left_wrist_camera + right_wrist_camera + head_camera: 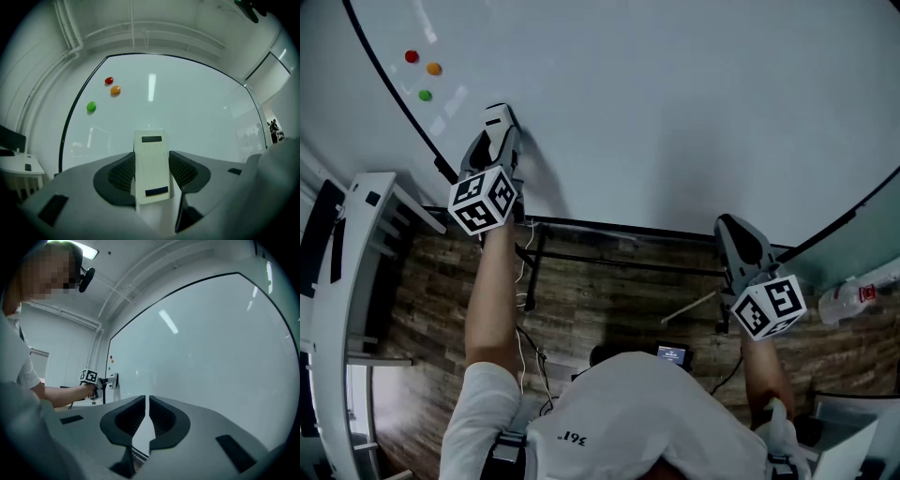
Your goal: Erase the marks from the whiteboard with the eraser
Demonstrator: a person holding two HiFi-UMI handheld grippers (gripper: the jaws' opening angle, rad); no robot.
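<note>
My left gripper is shut on a white eraser, held upright between its black pads and pointed at the whiteboard. The eraser sits near the board's lower left part. No pen marks show on the whiteboard. Red, orange and green round magnets sit at its upper left. My right gripper hangs low by the board's bottom edge, shut with nothing between its jaws; the right gripper view shows only a thin slit. The left gripper is seen there against the board.
A white desk stands at the left over a wood-plank floor. A black stand frame runs under the board. A spray bottle lies at the right. A person in a white shirt holds both grippers.
</note>
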